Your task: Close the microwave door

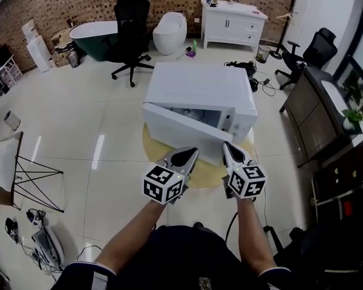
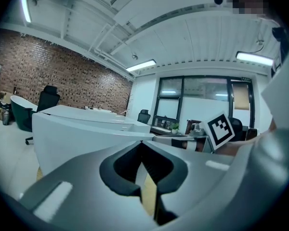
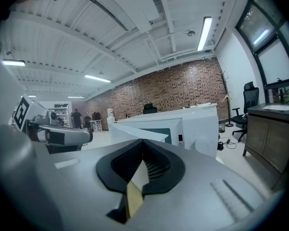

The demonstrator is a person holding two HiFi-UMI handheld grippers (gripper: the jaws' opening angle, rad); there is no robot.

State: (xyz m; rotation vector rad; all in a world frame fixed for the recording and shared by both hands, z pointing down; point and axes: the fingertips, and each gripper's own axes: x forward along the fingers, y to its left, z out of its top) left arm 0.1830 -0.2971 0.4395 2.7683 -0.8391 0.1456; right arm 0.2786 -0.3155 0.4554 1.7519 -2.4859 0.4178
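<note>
A white microwave (image 1: 199, 92) stands on a low round yellowish table (image 1: 199, 177). Its door (image 1: 181, 128) is swung open, slanting out toward me. Both grippers hover just in front of the door's near edge. My left gripper (image 1: 185, 156) is shut and holds nothing; its view shows the microwave (image 2: 82, 129) to the left, beyond the jaws (image 2: 142, 146). My right gripper (image 1: 231, 152) is also shut and empty, near the door's right end. The right gripper view looks past its tips (image 3: 143, 144) at the microwave's front panel (image 3: 192, 124) and open door (image 3: 135, 131).
A black office chair (image 1: 131, 29), a green tub (image 1: 94, 36) and a white cabinet (image 1: 233, 22) stand behind the microwave. A dark counter (image 1: 314, 110) runs along the right, with cables (image 1: 260, 80) on the floor. A folding stand (image 1: 24, 174) is at my left.
</note>
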